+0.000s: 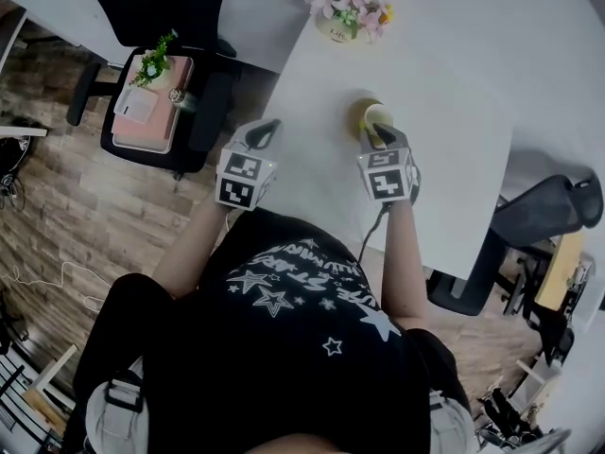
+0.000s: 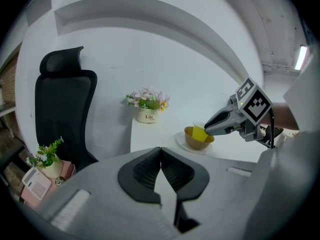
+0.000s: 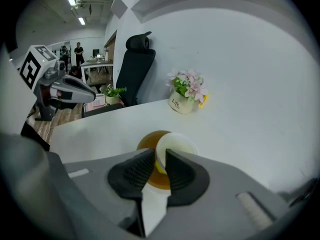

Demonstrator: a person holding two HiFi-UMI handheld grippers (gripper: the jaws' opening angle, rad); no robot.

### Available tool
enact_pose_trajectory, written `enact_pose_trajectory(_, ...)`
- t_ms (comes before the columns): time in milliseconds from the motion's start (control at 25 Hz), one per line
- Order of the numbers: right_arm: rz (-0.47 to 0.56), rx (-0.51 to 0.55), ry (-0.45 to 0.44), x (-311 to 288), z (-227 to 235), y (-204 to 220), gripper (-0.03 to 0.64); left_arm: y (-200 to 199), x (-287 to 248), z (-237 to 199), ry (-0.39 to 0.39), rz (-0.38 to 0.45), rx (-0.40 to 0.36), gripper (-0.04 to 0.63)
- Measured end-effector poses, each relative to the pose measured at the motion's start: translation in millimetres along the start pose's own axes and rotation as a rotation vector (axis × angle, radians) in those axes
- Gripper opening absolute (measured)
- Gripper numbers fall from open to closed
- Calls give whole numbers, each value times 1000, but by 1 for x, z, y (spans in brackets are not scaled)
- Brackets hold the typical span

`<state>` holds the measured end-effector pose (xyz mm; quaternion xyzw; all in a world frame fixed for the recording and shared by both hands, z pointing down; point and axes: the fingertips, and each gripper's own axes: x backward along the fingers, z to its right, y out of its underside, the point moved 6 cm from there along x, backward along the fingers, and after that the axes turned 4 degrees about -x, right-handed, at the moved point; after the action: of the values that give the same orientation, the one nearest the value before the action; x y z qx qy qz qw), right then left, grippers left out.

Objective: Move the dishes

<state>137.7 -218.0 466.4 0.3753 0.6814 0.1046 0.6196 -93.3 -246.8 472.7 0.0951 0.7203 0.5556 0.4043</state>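
A yellow cup (image 3: 177, 144) stands tilted in a brown bowl (image 3: 147, 143), which rests on a white saucer (image 2: 181, 141) on the white table (image 1: 444, 112). My right gripper (image 3: 159, 156) is shut on the cup's near rim, one jaw inside and one outside. The head view shows the cup (image 1: 377, 116) and bowl (image 1: 357, 113) just beyond the right gripper (image 1: 376, 138). In the left gripper view the cup (image 2: 198, 133) sits at the right gripper's (image 2: 209, 128) tip. My left gripper (image 2: 160, 151) is shut and empty, held near the table's left edge (image 1: 267, 130).
A pot of pink flowers (image 1: 338, 22) stands at the table's far side, beyond the bowl. Left of the table is a black office chair (image 1: 156, 8) carrying a pink box and a small plant (image 1: 151, 102). Another chair (image 1: 548, 206) stands at the right.
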Motion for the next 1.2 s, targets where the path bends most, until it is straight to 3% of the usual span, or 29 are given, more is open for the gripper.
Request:
enact_pose_trajectory(120, -39, 27, 17, -1, 1, 0, 32, 1, -1, -3, 1, -1, -5, 11)
enact_pose_trajectory(320, -34, 30, 16, 3, 1, -2, 23, 3, -2, -5, 12, 6, 5, 11)
enact_pose_trajectory(640, 59, -3, 24, 24, 10, -34, 23, -1, -7, -14, 24, 12, 22, 11)
enact_pose_trajectory(840, 92, 28, 32, 16, 24, -67, 23, -4, -12, -25, 27, 9, 29, 11)
enact_pose_trajectory(1200, 3, 124, -34, -40, 37, -98, 23, 1, -20, -41, 23, -26, 46, 11)
